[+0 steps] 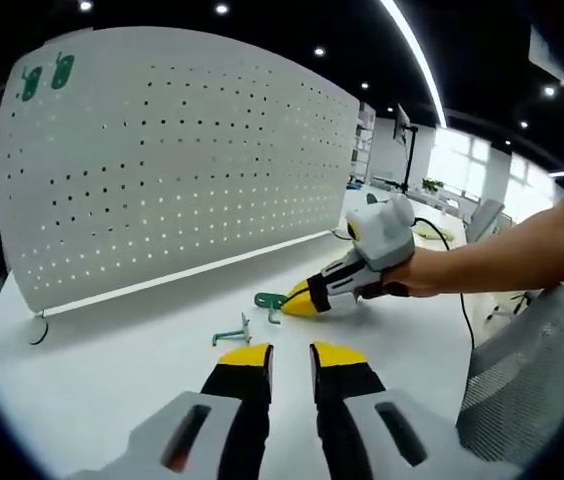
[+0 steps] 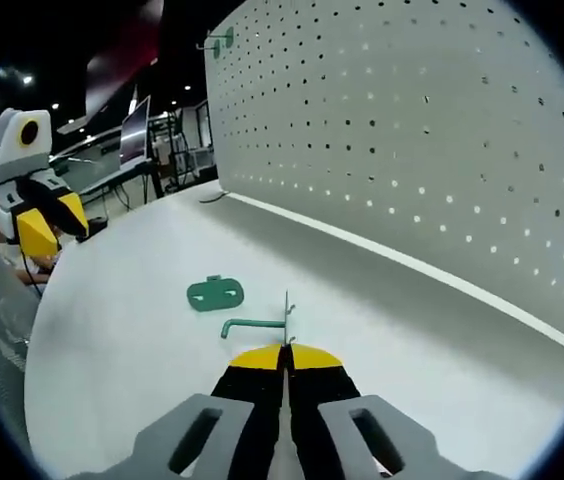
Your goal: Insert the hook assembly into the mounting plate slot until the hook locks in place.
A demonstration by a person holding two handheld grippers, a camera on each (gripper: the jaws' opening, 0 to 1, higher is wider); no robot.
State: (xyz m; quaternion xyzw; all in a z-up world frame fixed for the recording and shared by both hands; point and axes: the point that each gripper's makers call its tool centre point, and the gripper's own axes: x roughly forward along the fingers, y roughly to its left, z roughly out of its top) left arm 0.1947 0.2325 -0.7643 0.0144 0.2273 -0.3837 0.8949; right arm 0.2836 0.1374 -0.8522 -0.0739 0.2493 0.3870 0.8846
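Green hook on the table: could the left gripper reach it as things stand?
Probably yes: left gripper open, bare table between it and the green hook; right gripper sits close by.

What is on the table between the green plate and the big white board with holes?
Nothing. In the right gripper view, bare white table runs from the green plate to the pegboard.
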